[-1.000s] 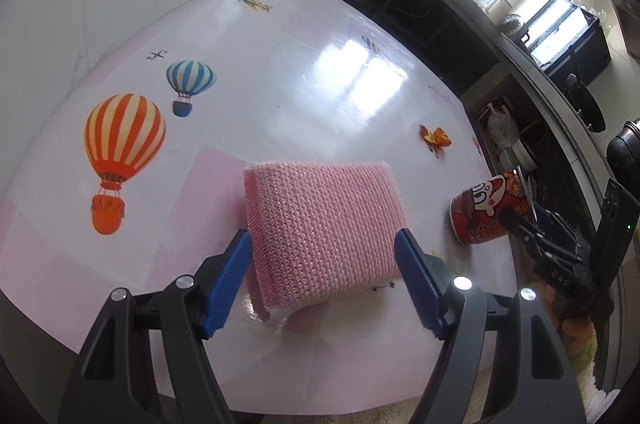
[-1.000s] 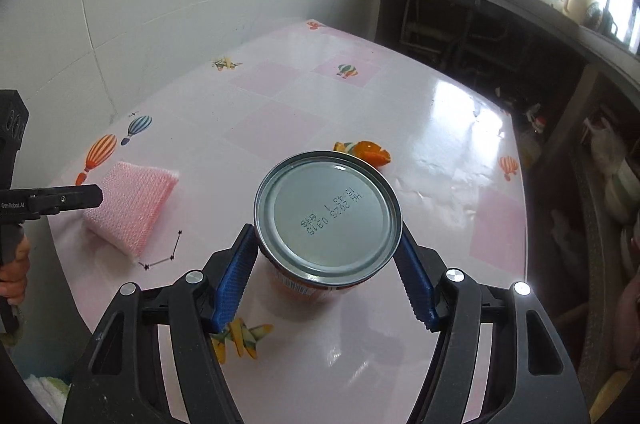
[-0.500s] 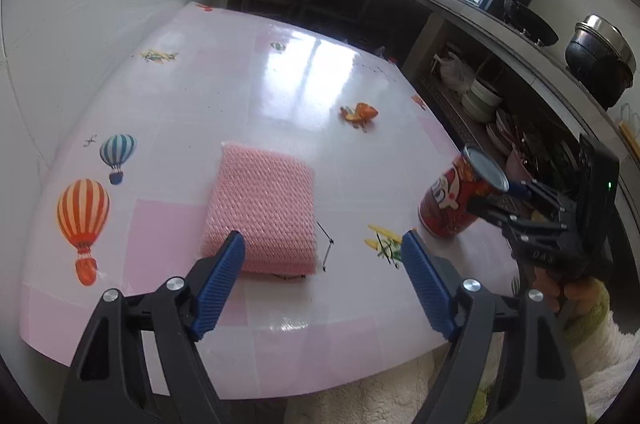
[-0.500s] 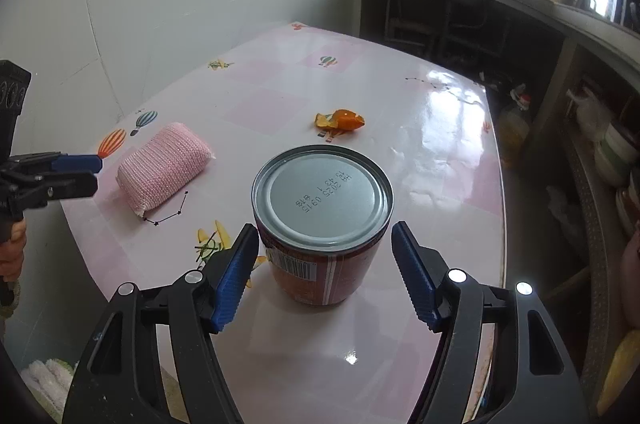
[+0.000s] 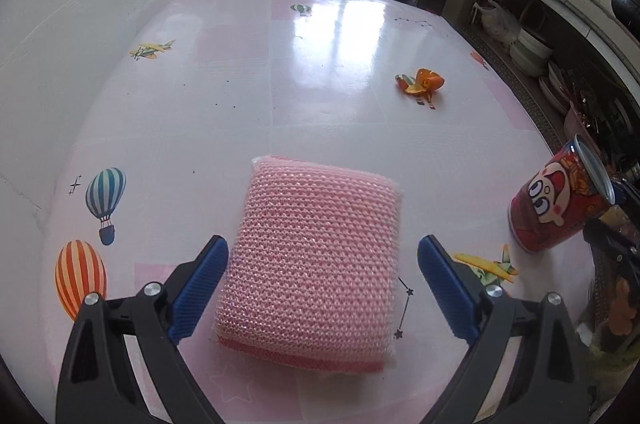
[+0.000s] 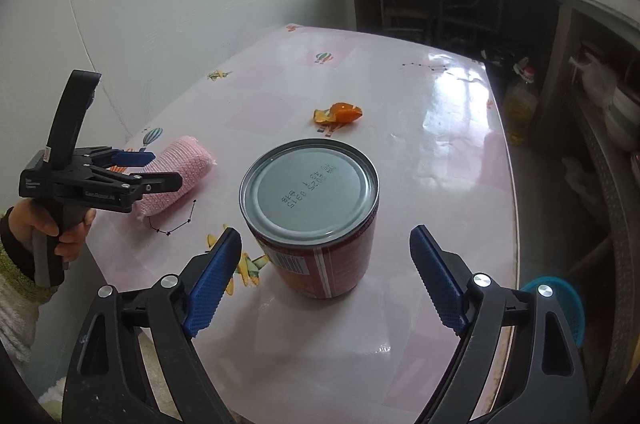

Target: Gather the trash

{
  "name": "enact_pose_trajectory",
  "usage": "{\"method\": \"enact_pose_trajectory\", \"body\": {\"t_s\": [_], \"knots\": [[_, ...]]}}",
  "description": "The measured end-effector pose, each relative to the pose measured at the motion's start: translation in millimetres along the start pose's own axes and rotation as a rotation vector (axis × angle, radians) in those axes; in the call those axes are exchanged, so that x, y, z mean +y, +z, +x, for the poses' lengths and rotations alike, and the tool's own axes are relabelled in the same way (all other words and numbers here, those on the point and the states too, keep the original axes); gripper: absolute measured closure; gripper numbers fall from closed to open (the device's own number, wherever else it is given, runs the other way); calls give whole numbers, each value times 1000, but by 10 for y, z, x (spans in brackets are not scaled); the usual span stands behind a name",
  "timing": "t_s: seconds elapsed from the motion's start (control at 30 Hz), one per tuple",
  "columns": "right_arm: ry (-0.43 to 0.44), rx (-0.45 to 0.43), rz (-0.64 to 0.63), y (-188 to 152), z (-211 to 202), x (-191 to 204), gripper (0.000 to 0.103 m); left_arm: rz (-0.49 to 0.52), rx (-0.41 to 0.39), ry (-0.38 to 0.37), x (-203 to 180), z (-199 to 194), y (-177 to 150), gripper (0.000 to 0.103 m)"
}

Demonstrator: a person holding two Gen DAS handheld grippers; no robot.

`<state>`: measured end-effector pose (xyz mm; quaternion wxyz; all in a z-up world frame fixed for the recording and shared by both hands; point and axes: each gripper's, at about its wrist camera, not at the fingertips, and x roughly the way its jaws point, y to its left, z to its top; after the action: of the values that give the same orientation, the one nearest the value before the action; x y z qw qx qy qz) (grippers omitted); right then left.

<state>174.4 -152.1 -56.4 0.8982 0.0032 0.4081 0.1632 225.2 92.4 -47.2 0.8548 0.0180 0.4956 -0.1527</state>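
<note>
- The left gripper [image 5: 322,274] is gaping wide around the near end of a pink scouring sponge [image 5: 312,264] lying flat on the balloon-print table [image 5: 328,72], gripping nothing.
- The right gripper [image 6: 325,274] is spreading wide, flanking an upright red tin can [image 6: 316,220] without touching.
- An orange peel [image 6: 338,113] is lying beyond.

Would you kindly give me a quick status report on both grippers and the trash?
Left gripper open, straddling pink sponge. Right gripper open around upright red can. Orange peel loose on table, nothing blocking.
</note>
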Motion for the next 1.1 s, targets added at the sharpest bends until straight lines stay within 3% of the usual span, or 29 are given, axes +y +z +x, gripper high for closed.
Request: {"method": "enact_pose_trajectory", "body": {"t_s": [0.2, 0.43, 0.67, 0.83, 0.97, 1.1], "knots": [[11, 6, 16, 52, 80, -5, 20, -17, 31, 16, 5, 114, 29, 10], [48, -51, 13, 94, -188, -74, 20, -39, 16, 29, 8, 148, 8, 12], [225, -120, 96, 465, -492, -421, 18, -48, 11, 23, 0, 112, -44, 14], [215, 77, 138, 1057, 82, -678, 19, -21, 12, 10, -86, 99, -92, 14], [228, 233, 127, 1374, 771, -675, 33, -16, 9, 8, -129, 103, -100, 14], [150, 347, 26, 1497, 1408, -511, 40, -11, 1, 2, -149, 109, -110, 14]]}}
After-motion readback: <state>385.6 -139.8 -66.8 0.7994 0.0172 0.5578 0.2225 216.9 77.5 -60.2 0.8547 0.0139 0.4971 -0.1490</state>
